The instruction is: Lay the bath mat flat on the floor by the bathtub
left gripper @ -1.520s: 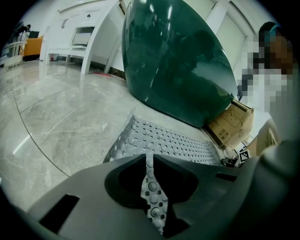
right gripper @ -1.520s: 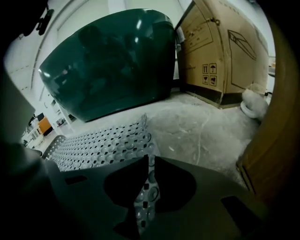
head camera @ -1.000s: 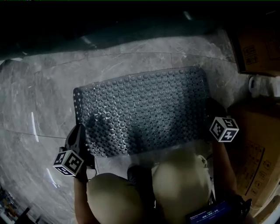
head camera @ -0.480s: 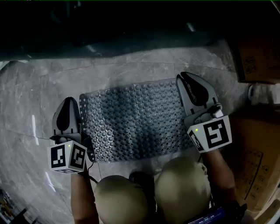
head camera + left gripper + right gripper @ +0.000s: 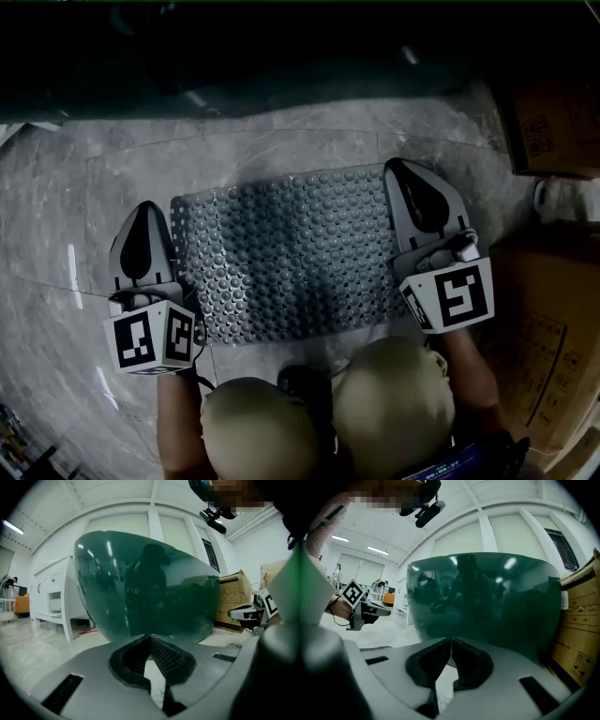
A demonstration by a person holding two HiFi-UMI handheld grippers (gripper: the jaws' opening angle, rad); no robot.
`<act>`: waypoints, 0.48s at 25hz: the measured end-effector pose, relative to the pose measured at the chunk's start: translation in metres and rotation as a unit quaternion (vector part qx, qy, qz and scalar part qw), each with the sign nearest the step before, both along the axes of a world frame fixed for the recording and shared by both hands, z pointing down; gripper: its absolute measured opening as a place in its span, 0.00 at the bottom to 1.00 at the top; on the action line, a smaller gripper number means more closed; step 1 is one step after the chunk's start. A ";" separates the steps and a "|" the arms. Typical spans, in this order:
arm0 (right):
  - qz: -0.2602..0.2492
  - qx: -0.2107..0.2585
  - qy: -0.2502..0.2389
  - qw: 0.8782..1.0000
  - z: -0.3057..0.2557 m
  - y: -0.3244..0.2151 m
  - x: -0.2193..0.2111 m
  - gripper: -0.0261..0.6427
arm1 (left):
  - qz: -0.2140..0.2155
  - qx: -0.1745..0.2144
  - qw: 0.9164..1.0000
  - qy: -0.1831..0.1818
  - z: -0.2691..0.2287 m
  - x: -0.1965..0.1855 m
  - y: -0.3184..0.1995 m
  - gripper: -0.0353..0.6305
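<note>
The grey studded bath mat (image 5: 286,253) lies flat on the marble floor in front of the dark green bathtub (image 5: 281,56). My left gripper (image 5: 147,208) hovers just off the mat's left edge. Its jaws have just been closing and are shut with nothing between them. My right gripper (image 5: 398,167) hangs over the mat's right edge, shut and empty too. Both point toward the bathtub (image 5: 145,588), which fills the left gripper view beyond the left gripper (image 5: 151,637). The bathtub (image 5: 487,602) also looms ahead of the right gripper (image 5: 451,640).
Cardboard boxes (image 5: 553,112) stand at the right, one (image 5: 548,337) close to my right arm. The person's knees (image 5: 394,394) are at the mat's near edge. A white cabinet (image 5: 51,597) stands left of the tub.
Both grippers have come up from the mat's near corners and now hover level at its two sides. The mat stays flat on the floor. Nothing has moved in the last half second.
</note>
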State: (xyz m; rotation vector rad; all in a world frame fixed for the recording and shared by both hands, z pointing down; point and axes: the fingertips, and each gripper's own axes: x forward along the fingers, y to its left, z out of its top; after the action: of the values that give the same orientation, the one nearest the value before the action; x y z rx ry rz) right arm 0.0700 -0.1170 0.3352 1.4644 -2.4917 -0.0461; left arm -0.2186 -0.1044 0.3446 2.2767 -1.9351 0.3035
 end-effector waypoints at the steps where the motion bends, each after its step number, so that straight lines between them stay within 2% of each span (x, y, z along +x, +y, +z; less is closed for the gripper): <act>1: -0.001 0.001 0.000 1.000 -0.001 0.000 0.000 0.08 | 0.000 0.000 1.000 -0.001 0.000 0.001 0.000 0.10; 12: 0.000 0.006 -0.001 1.000 -0.003 0.000 0.006 0.08 | -0.001 0.001 1.000 -0.008 -0.002 0.004 0.003 0.10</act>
State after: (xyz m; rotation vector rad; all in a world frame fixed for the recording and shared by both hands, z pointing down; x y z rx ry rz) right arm 0.0756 -0.1166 0.3320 1.4698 -2.4977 -0.0594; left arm -0.2150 -0.1012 0.3428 2.2801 -1.9460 0.3207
